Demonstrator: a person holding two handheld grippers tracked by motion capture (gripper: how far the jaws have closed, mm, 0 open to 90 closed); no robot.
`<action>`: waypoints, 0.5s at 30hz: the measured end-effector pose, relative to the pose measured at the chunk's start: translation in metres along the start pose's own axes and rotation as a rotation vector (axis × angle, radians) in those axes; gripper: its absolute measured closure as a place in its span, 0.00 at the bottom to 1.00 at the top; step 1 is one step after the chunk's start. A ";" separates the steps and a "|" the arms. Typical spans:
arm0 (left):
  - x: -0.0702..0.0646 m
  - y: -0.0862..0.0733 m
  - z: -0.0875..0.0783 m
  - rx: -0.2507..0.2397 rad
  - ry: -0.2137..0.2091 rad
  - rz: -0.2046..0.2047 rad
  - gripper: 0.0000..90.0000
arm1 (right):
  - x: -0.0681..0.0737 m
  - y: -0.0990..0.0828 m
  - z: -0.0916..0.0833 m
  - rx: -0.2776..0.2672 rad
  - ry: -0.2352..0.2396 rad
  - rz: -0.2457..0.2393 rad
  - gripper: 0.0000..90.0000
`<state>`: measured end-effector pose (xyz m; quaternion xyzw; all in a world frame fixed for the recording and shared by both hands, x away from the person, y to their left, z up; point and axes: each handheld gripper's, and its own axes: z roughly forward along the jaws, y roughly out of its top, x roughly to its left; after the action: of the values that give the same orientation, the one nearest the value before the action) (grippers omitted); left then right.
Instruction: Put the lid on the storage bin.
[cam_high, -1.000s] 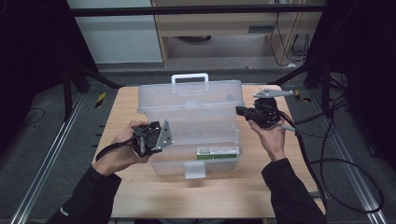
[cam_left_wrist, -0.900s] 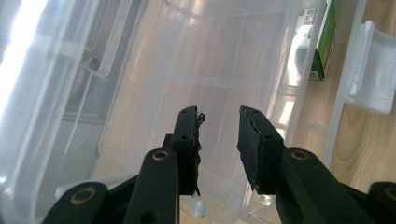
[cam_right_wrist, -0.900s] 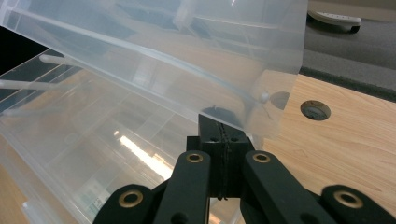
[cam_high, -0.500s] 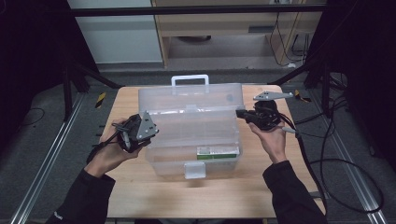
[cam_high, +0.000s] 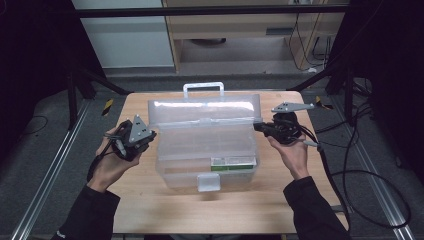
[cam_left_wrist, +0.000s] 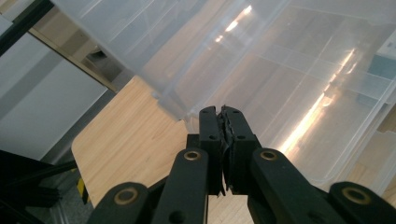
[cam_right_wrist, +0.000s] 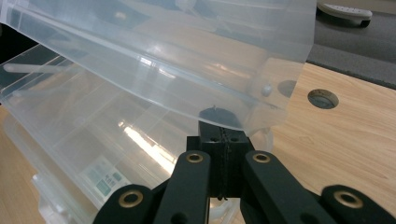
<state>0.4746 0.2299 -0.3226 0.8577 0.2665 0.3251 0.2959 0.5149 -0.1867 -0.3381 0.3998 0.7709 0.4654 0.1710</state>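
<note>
A clear plastic storage box (cam_high: 205, 152) stands in the middle of the wooden table (cam_high: 165, 212), its lid (cam_high: 205, 112) lifted partway. In the right gripper view the lid (cam_right_wrist: 154, 60) slants above the base (cam_right_wrist: 84, 140). My right gripper (cam_high: 257, 126) is shut, its tips (cam_right_wrist: 223, 128) tucked under the lid's right edge. My left gripper (cam_high: 150, 135) sits just off the box's left end. Its jaws have just been closing and are now shut with nothing between them (cam_left_wrist: 223, 112), pointing at the box's corner (cam_left_wrist: 182, 109).
A white latch (cam_high: 208, 182) hangs at the box's front and a green-and-white label (cam_high: 232, 162) lies inside. The table has a round hole (cam_right_wrist: 323, 99) at its right. Black cables (cam_high: 360, 170) trail off the right side. Metal rails (cam_high: 45, 175) flank the table.
My left hand has drawn back to the left, away from the box's front left part, and its jaws have closed. The right hand and the lid have stayed put.
</note>
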 end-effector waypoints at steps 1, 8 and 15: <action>0.000 -0.001 0.000 0.001 0.003 0.001 0.97 | 0.000 -0.001 0.000 0.005 0.002 0.000 1.00; 0.000 -0.009 0.006 0.008 -0.008 -0.026 0.97 | 0.002 -0.007 -0.003 0.011 0.013 -0.008 1.00; -0.003 -0.019 0.013 0.031 -0.023 -0.045 0.97 | 0.004 -0.021 -0.006 0.034 0.011 -0.006 1.00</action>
<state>0.4771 0.2363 -0.3444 0.8596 0.2874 0.3042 0.2931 0.4990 -0.1924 -0.3524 0.3975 0.7809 0.4540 0.1614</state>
